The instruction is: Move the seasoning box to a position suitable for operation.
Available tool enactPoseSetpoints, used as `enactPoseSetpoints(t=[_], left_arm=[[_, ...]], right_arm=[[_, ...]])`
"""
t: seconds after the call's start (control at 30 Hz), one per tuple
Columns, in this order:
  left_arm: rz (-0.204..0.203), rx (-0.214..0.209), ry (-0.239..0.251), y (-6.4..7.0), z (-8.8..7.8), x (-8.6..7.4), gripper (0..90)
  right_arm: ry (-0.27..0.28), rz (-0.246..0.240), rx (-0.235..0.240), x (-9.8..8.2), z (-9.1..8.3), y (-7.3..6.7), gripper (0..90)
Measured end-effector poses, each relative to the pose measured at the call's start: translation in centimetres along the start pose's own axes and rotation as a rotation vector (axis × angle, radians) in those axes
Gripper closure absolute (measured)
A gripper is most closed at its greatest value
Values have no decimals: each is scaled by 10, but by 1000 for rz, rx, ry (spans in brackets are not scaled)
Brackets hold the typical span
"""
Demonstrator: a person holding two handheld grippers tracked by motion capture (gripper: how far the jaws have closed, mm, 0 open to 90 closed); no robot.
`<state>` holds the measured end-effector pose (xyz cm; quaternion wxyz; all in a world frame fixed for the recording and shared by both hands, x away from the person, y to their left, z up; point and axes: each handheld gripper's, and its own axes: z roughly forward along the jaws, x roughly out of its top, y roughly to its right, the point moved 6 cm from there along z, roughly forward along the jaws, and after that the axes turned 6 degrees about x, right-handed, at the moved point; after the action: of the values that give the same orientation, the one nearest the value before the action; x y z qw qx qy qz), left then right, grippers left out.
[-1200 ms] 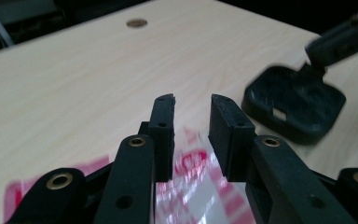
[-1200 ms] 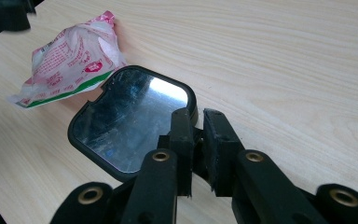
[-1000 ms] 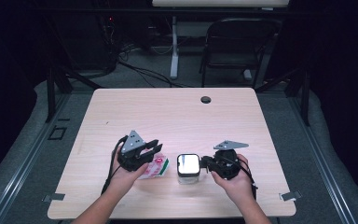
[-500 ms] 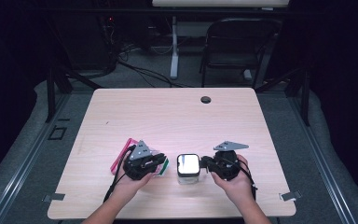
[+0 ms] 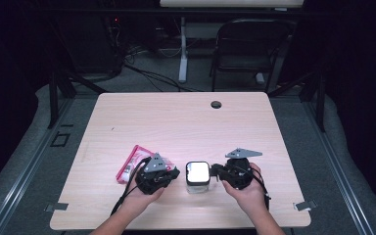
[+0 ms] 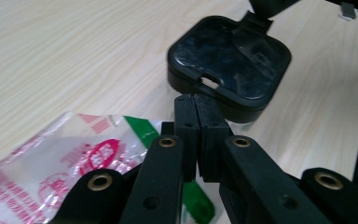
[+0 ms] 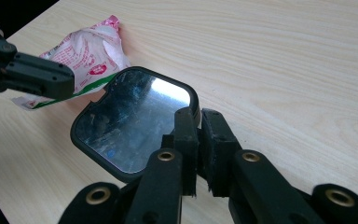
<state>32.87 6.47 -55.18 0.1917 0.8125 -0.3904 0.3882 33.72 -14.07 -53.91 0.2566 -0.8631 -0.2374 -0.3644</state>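
With both sets of jaws closed on nothing, I have the left gripper (image 5: 157, 177) and right gripper (image 5: 235, 172) flanking the lidded box (image 5: 198, 176) near the desk's (image 5: 186, 122) front edge. My left sits over the packet's (image 5: 133, 162) corner, I'd guess after setting it down. Beyond the box, bare desk runs to the far edge, giving room to move.

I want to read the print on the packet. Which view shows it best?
The left gripper view: the packet lies close, its red print large, partly behind the gripper. The right gripper view shows it smaller; the high view shows a small pink shape.
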Motion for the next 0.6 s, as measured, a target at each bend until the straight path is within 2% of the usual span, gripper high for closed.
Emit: enactPoseSetpoints(t=[0.23,0.6], left_arm=[[26,-27,-27,9,6,-3,893],[44,-36,-43,14,10,-5,900]], right_arm=[[-2,-6,2,-1,-1,0,845],[9,3,0,-1,-1,0,844]])
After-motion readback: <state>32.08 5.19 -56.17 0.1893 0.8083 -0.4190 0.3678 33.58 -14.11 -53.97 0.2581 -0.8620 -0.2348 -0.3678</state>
